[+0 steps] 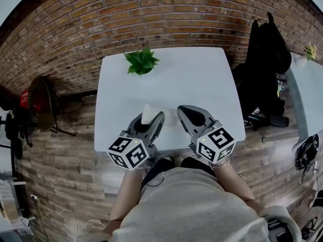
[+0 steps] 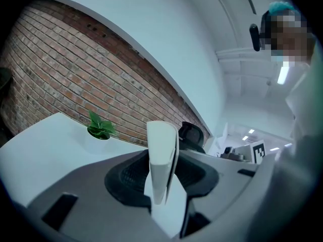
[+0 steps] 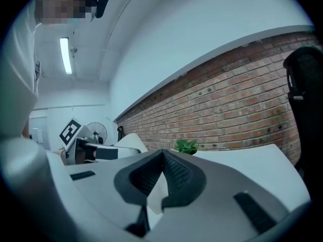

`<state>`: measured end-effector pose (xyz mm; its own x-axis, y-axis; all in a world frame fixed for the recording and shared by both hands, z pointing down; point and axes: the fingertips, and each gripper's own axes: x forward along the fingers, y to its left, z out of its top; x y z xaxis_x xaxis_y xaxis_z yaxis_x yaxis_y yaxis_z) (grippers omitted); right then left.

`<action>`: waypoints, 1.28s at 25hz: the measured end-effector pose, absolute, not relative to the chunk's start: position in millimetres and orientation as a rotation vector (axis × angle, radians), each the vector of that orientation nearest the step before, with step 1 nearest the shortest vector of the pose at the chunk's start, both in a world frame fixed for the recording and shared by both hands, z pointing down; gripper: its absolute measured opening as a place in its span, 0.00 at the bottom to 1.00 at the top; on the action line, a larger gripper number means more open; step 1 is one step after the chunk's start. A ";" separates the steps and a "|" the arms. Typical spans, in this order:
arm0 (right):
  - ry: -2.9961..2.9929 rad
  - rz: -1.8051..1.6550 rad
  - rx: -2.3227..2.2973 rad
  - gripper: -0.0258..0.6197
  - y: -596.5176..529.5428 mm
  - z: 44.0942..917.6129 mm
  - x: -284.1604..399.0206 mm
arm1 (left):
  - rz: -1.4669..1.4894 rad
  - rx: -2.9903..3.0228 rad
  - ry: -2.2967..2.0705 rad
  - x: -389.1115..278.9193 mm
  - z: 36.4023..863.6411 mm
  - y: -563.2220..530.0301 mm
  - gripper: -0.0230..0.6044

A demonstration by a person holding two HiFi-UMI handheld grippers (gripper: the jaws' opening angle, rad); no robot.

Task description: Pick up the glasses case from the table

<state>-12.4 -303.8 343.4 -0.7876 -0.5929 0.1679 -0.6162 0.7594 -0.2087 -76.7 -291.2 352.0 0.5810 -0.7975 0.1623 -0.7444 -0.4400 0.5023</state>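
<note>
1. White and smooth-shelled, the glasses case (image 2: 161,145) is pinched on end between the jaws of the left gripper (image 2: 162,175) — the grasp is judged to be made.
2. The case is held over the edge of the table (image 1: 202,79) farthest from the potted plant (image 1: 142,61). Whether it is clear of the tabletop cannot be told.
3. The right gripper (image 3: 162,158) is seen beside it, equally far from the plant, its jaws pressed together on nothing.
4. Little is judged to be left — only a clear lift.
</note>
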 end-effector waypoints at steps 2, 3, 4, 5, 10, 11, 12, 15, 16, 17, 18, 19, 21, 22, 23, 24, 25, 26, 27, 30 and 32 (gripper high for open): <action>-2.835 0.388 0.998 0.04 -304.2 347.0 -11.1 | -0.127 2.274 -1.231 -77.4 353.8 -290.2 0.28; -2.827 0.397 1.008 0.04 -305.0 348.2 -9.5 | -0.124 2.270 -1.233 -77.4 354.7 -289.9 0.28; -2.822 0.407 1.019 0.04 -305.9 349.0 -7.8 | -0.121 2.267 -1.235 -77.3 355.3 -289.7 0.28; -2.818 0.413 1.026 0.04 -306.4 349.6 -6.4 | -0.119 2.265 -1.235 -77.1 355.6 -289.4 0.28; -2.811 0.423 1.020 0.04 -303.5 354.0 -5.8 | -0.126 2.260 -1.226 -76.5 357.0 -287.3 0.27; -2.815 0.434 1.014 0.04 -302.7 354.6 -6.4 | -0.127 2.261 -1.226 -76.5 356.9 -287.4 0.28; -2.819 0.445 1.008 0.04 -301.7 354.9 -7.2 | -0.129 2.262 -1.225 -76.4 356.6 -287.5 0.27; -2.822 0.449 0.996 0.04 -298.9 355.4 -9.4 | -0.137 2.262 -1.224 -76.1 356.3 -287.6 0.27; -2.821 0.447 0.994 0.04 -298.5 355.9 -9.7 | -0.139 2.263 -1.224 -75.8 356.6 -287.5 0.28; -2.819 0.445 0.993 0.04 -298.3 356.4 -9.8 | -0.141 2.264 -1.222 -75.5 356.6 -287.4 0.28; -2.816 0.442 0.993 0.04 -298.5 356.9 -9.7 | -0.143 2.266 -1.220 -75.1 356.4 -287.2 0.28; -2.811 0.439 0.994 0.04 -298.7 357.4 -9.4 | -0.145 2.268 -1.217 -74.8 356.0 -287.1 0.28; -2.803 0.447 0.997 0.04 -298.9 358.1 -8.8 | -0.148 2.271 -1.215 -74.7 355.3 -287.0 0.27; -2.803 0.455 0.997 0.04 -298.6 358.1 -8.8 | -0.149 2.271 -1.215 -74.8 355.1 -287.1 0.28; -2.803 0.461 0.996 0.04 -298.4 358.2 -8.8 | -0.150 2.271 -1.215 -75.0 355.0 -287.3 0.28; -2.803 0.463 0.994 0.04 -298.2 358.4 -8.9 | -0.149 2.271 -1.215 -75.2 355.0 -287.4 0.27; -2.801 0.462 0.992 0.04 -298.2 358.9 -9.1 | -0.149 2.271 -1.215 -75.4 355.0 -287.4 0.28; -2.800 0.462 0.990 0.04 -298.2 359.3 -9.3 | -0.150 2.271 -1.214 -75.8 355.1 -287.4 0.27; -2.800 0.463 0.988 0.04 -298.1 359.6 -9.7 | -0.151 2.271 -1.214 -76.3 355.2 -287.0 0.27; -2.798 0.463 0.984 0.04 -296.2 361.0 -10.3 | -0.151 2.264 -1.216 -78.0 356.8 -284.1 0.27; -2.794 0.453 0.976 0.04 -294.7 361.7 -10.7 | -0.149 2.262 -1.216 -78.4 357.6 -282.5 0.28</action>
<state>-10.7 -294.7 361.7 -0.7777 -0.5832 0.2349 -0.6275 0.7430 -0.2329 -78.4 -282.5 357.6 0.5821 -0.7970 0.1608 -0.7346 -0.4308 0.5243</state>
